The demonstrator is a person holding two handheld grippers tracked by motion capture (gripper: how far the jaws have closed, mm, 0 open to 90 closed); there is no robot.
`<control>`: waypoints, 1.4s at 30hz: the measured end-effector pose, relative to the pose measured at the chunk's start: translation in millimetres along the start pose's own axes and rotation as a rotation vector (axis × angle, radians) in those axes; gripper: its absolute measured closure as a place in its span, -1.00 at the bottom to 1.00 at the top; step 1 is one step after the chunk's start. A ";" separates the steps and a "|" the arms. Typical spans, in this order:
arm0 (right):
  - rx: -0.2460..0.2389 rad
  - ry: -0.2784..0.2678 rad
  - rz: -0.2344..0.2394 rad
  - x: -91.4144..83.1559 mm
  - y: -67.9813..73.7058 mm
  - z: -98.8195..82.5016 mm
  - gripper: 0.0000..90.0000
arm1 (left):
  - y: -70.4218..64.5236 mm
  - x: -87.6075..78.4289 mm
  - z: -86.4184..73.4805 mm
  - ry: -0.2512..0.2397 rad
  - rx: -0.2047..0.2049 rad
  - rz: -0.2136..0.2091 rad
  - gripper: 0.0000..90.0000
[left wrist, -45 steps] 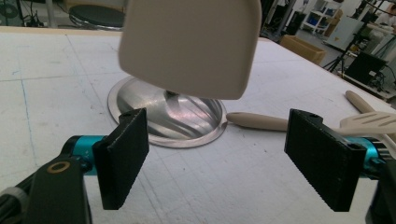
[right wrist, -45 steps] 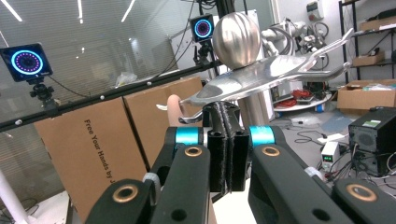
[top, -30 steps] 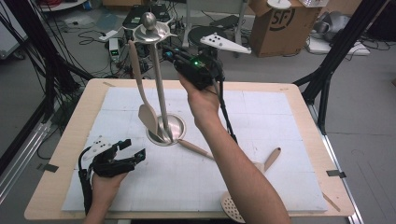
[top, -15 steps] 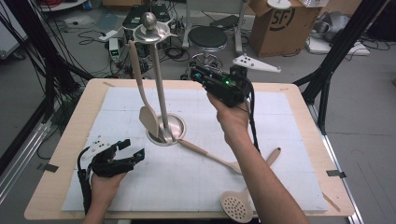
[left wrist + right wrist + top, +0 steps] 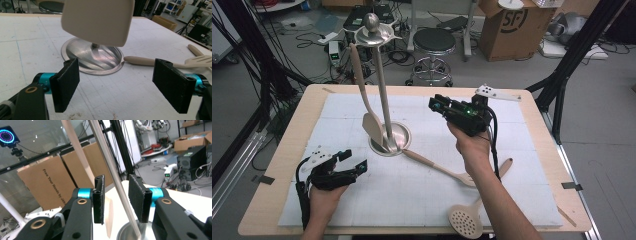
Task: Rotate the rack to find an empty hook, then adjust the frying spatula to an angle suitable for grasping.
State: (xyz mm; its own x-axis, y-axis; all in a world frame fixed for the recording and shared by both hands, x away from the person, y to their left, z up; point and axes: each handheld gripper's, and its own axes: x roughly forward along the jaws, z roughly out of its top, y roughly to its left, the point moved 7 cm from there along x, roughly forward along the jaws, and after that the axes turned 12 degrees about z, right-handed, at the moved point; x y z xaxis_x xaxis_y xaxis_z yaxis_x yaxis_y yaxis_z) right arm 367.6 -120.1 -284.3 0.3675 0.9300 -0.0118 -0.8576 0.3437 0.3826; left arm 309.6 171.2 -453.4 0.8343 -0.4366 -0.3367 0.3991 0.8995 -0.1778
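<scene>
A metal stand (image 5: 382, 85) rises from a round base (image 5: 398, 142) on the white mat. A beige spatula (image 5: 371, 125) hangs from its top; in the left gripper view its blade (image 5: 97, 21) hangs over the base (image 5: 92, 58). My right gripper (image 5: 435, 105) hovers right of the pole, pointing at it. Its jaws have just been opening and nothing is between them; the pole (image 5: 112, 175) shows farther off through the gap of the right gripper (image 5: 116, 198). My left gripper (image 5: 357, 161) rests on the mat with its jaws wide open, and the left gripper (image 5: 116, 87) holds nothing.
A wooden spoon (image 5: 437, 167) lies on the mat right of the base. A slotted spatula (image 5: 464, 220) lies near the front edge, and another wooden handle (image 5: 504, 167) sits beside the right forearm. A stool (image 5: 433, 42) and boxes stand beyond the table.
My right hand has come away from the top of the stand, moving right and down, and its jaws have parted. The spatula stays hanging on the stand. The left hand has not moved.
</scene>
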 end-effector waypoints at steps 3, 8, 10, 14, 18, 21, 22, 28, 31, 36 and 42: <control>0.006 0.023 0.009 -3.6 -0.1 -8.6 0.48 | -0.3 0.3 -0.4 0.002 0.003 -0.001 -0.50; 0.036 0.069 0.024 -10.0 -4.2 -24.0 0.47 | -0.8 1.1 -1.2 0.007 0.016 0.005 -0.50; 0.049 0.081 0.023 -11.9 -7.1 -31.2 0.47 | -1.1 1.5 -1.6 0.009 0.018 0.007 -0.50; 0.065 0.094 0.021 -14.0 -11.5 -44.6 0.47 | -1.2 1.6 -1.7 0.009 0.020 0.010 -0.50; 0.078 0.106 0.019 -16.1 -14.7 -53.3 0.47 | -0.1 2.2 -2.6 0.013 0.023 0.012 -0.50; 0.075 0.109 0.014 -18.3 -17.0 -55.9 0.47 | 0.0 3.0 -3.2 0.015 0.023 0.012 -0.50; 0.079 0.109 0.011 -18.9 -17.3 -56.9 0.47 | -0.1 3.0 -3.3 0.016 0.023 0.012 -0.50; 0.089 0.122 0.003 -22.2 -20.3 -65.9 0.47 | 1.2 3.1 -3.8 0.017 0.026 0.026 -0.50; 0.081 0.132 0.001 -23.1 -20.4 -70.9 0.47 | 3.1 2.2 -3.4 0.013 0.022 0.030 -0.50; 0.103 0.188 -0.001 -21.9 -23.6 -84.9 0.47 | 1.4 2.2 -3.1 0.012 0.025 0.025 -0.50; 0.145 0.227 -0.008 -21.6 -33.0 -102.1 0.47 | -0.4 2.2 -2.8 0.012 0.028 0.021 -0.50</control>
State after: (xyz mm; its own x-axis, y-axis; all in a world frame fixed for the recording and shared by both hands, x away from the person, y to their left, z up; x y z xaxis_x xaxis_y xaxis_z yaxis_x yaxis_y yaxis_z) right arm 351.2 -138.2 -391.0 0.2696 0.9385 -0.2156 -0.7885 0.3437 0.5101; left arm 310.2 169.8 -456.7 0.8381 -0.4173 -0.3514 0.3919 0.9086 -0.1444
